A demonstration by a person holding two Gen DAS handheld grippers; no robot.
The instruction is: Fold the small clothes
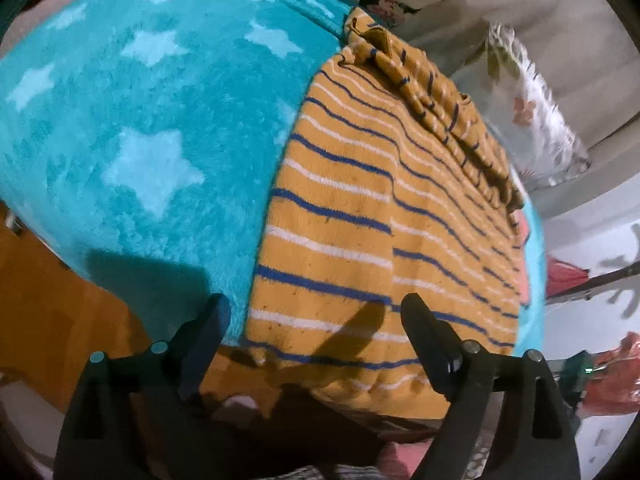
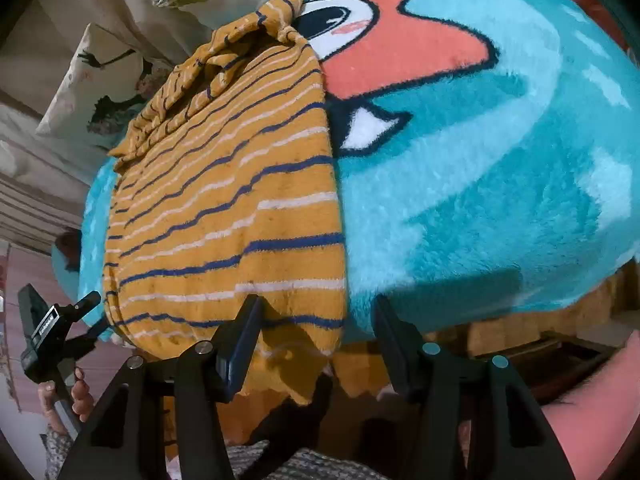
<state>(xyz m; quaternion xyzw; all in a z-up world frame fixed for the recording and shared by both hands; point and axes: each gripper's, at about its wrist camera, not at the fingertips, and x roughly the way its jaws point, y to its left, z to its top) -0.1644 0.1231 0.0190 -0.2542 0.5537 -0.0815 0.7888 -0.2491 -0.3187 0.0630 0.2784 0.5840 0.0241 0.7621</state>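
So the striped sweater is lying flat on the fluffy teal blanket, sleeves bunched at the far end, its hem hanging a bit over the near edge; I'd guess it's spread like that so both bottom corners are easy to reach. My left hand-held gripper hovers over one hem corner, jaws wide, nothing in them; the right hand-held gripper sits over the other corner, also spread and empty, one finger just over the cloth. Looks like setup for grabbing the hem and folding it up toward the collar.
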